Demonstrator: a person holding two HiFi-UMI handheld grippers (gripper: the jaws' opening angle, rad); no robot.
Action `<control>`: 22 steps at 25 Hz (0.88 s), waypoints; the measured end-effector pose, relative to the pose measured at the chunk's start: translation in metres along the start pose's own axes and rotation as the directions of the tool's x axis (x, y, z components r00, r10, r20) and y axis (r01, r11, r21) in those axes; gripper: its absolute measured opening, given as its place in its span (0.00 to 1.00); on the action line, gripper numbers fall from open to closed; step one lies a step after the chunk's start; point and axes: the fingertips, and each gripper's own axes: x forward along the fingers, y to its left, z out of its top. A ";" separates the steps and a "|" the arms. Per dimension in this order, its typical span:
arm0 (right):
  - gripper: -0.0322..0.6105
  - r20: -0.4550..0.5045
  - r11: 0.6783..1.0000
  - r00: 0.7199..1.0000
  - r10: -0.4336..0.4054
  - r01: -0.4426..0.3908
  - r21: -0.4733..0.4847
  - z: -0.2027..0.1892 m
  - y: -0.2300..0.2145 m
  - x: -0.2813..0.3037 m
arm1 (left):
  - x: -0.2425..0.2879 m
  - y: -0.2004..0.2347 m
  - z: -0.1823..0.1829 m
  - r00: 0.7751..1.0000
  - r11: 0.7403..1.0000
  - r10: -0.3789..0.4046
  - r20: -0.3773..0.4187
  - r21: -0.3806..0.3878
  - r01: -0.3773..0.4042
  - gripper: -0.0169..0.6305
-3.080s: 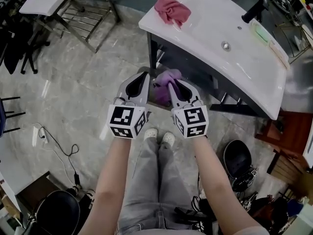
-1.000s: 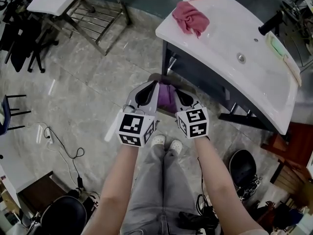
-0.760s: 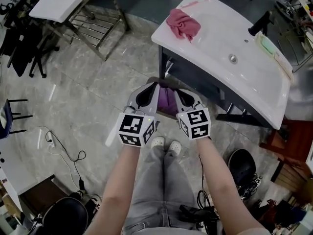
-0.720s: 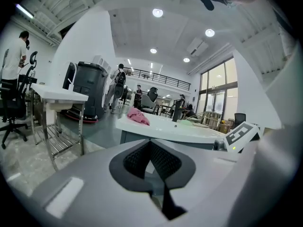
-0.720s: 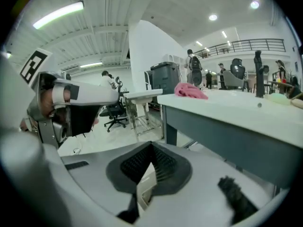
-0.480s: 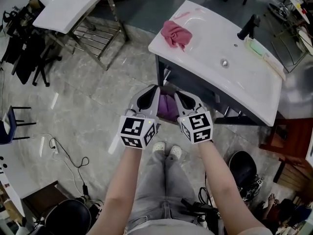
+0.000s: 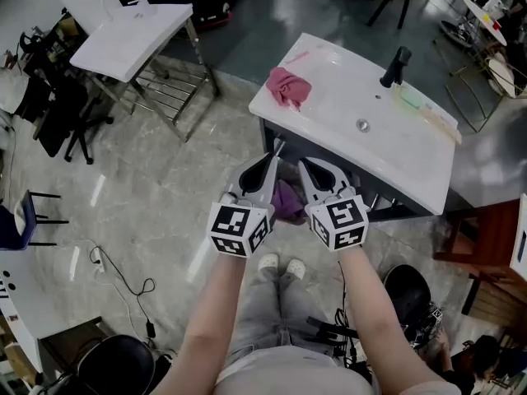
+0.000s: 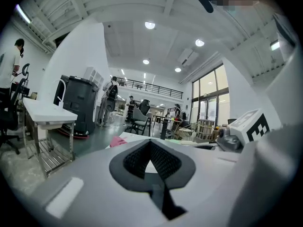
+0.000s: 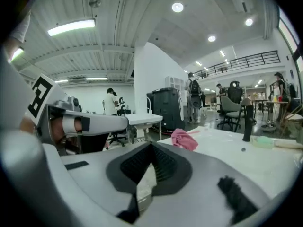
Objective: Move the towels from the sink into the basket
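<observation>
A crumpled pink towel (image 7: 287,86) lies on the left end of the white sink (image 7: 387,151), and also shows as the pink towel (image 9: 184,138) (image 8: 117,140) ahead of both grippers. A purple towel (image 7: 287,200) sits low down under the sink's front edge; what holds it is hidden. My left gripper (image 7: 270,153) and right gripper (image 7: 304,165) hang side by side above the purple towel, pointing at the sink. Both are shut with nothing between their jaws. In their own views the left gripper (image 8: 150,141) and right gripper (image 9: 151,143) close to a point.
A black faucet (image 7: 396,66) and a green item (image 7: 409,99) stand at the sink's far side. A white table on a steel frame (image 7: 132,35) is at the upper left. Black chairs, floor cables and a black stool (image 7: 408,290) surround me. People stand far off.
Both grippers have risen, still shut and empty, away from the purple towel. The view has lifted too, so the sink and pink towel look smaller and farther.
</observation>
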 end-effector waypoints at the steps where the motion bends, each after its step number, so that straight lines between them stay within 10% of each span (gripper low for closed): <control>1: 0.08 0.012 1.000 1.000 0.001 0.000 -0.006 0.008 0.001 -0.005 | -0.001 -0.003 0.008 1.000 1.000 -0.003 0.010 0.007 0.003 0.04; 22: 0.08 0.199 0.987 0.969 -0.147 0.158 -0.041 0.119 -0.015 -0.099 | -0.011 -0.081 0.121 0.981 0.993 -0.103 0.164 0.071 0.092 0.03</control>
